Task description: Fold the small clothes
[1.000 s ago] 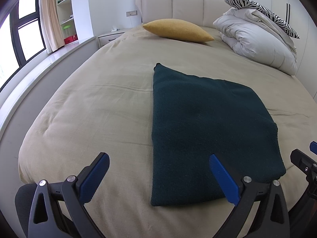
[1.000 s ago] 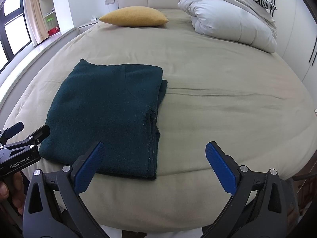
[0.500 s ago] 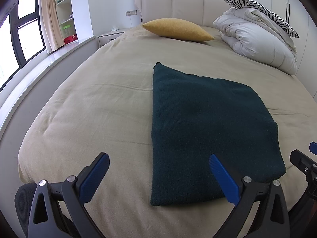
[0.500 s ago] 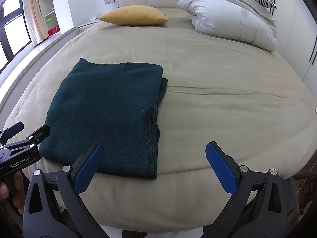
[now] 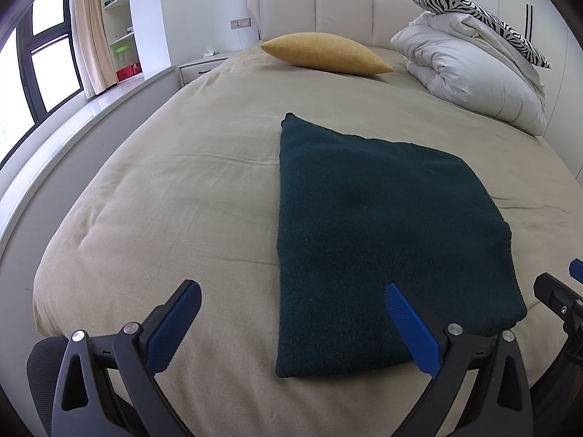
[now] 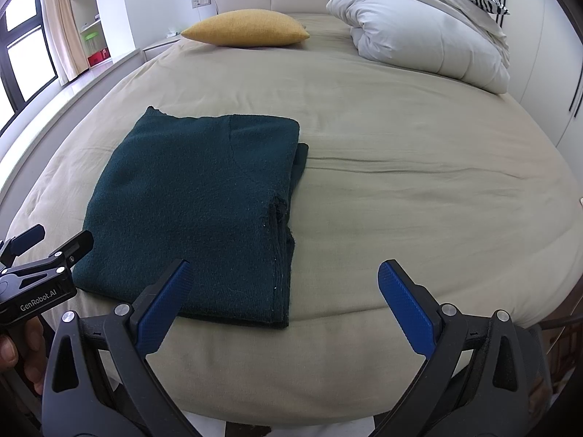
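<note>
Progress: the dark green garment (image 6: 196, 204) lies on the bed (image 6: 419, 189) as a flat, squared packet, near the foot edge and left of the bed's middle as seen from the right wrist view. Stacked layers show along its right edge (image 6: 282, 255), so several folds appear done. Judgement: folding of this piece looks complete or nearly so; what may remain is squaring the slightly offset layers at the right edge, or one more halving. No other clothes are visible in either view.

Left tool (image 5: 291, 322): jaws spread wide, nothing between them, held above the foot of the bed; its right finger sits over the garment's near corner in the picture, contact not apparent. Right tool (image 6: 280, 298): jaws likewise wide apart and empty, hovering over the near edge of the bed, its left finger above the garment's near hem. Neither tool grips cloth.

Room, left to right: dark-framed window (image 5: 43, 69) with a beige curtain (image 5: 89, 32); white shelving (image 5: 118, 22) holding a red box and a green-lidded container; a pale ledge running along the bed; a nightstand (image 5: 204, 67). The bed has a beige cover, mildly creased, and a padded cream headboard (image 5: 328, 7). A mustard pillow (image 5: 324, 52) rests near the headboard; to its right is a folded white duvet (image 5: 470, 80) with a zebra-print pillow (image 5: 481, 18) on top. White wardrobe doors stand at far right.
</note>
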`<state>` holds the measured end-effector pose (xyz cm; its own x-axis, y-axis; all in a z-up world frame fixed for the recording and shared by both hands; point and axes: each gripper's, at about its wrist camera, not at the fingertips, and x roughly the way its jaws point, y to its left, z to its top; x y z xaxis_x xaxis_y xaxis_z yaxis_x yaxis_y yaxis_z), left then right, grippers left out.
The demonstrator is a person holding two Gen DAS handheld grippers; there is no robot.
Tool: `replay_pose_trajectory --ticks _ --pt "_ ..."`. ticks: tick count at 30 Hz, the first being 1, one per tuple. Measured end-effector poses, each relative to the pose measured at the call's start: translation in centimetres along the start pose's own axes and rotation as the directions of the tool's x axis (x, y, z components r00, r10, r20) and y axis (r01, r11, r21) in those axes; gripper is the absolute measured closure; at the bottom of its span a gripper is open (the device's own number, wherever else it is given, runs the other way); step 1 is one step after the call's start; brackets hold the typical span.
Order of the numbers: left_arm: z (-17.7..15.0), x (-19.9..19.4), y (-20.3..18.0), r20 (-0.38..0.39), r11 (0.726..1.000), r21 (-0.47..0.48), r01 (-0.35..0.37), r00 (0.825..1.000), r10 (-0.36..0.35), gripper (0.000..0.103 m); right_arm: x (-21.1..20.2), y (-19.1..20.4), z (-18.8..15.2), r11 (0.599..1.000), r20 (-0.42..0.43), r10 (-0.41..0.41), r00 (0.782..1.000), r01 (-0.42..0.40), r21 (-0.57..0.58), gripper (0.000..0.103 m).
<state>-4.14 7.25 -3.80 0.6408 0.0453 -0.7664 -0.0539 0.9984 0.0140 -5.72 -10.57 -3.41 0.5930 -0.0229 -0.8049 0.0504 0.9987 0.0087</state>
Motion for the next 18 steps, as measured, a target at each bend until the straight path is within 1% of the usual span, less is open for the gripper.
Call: replay_pose_trajectory --ticks 18 --pt "0.04 0.02 -0.01 -0.002 1.0 0.001 0.001 1.0 -0.001 0.0 -0.01 0.13 0.0 1.0 -0.002 0.0 1.0 0.0 0.002 0.0"
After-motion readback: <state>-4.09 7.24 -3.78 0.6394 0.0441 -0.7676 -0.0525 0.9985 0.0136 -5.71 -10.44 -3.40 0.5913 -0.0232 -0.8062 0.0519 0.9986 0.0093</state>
